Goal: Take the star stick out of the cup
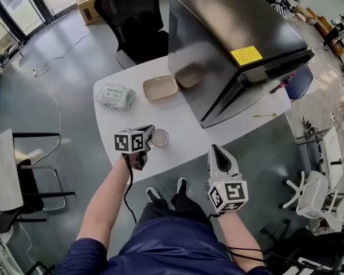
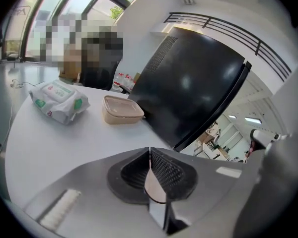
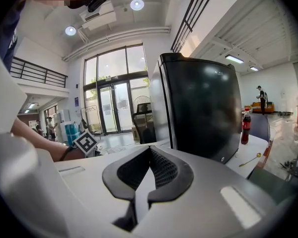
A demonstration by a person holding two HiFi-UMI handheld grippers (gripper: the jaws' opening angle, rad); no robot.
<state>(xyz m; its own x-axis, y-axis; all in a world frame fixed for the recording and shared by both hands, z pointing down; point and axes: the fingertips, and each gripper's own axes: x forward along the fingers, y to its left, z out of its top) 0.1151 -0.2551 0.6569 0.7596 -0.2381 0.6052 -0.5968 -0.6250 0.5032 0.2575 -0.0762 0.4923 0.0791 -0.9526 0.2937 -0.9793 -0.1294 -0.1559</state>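
We held the left gripper's (image 1: 149,134) fingers (image 2: 167,168) closed over the small clear glass cup (image 1: 160,138), the right gripper's (image 1: 219,152) closed empty; lifting straight up seemed next.

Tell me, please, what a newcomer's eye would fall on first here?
A large black box fills the right half of the white table. In front of it, the left tongs are shut at a glass cup; the right tongs, also shut, hover at the table's near edge.
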